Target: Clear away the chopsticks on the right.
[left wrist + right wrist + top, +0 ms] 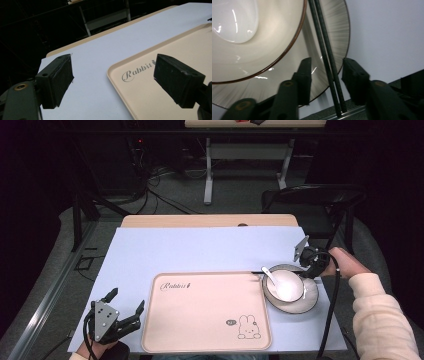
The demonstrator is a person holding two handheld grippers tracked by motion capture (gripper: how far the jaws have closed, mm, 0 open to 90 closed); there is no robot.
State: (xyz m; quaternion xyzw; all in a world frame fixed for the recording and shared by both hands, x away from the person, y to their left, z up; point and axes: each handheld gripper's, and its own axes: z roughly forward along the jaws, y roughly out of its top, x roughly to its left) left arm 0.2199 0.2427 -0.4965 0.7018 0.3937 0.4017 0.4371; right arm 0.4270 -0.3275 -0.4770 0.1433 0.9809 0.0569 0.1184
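High view: left of the tray (pixel 205 340), the left gripper (pixel 122 312) idles with jaws wide and empty. Right of the tray, the right gripper (pixel 325 72) straddles the chopsticks (pixel 324 50) lying across the plate (pixel 337 37), jaws narrowed but not yet touching them, apparently poised to pick them up.

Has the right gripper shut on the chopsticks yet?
Not yet. The right gripper jaws straddle the chopsticks lying on the plate, with gaps on both sides.
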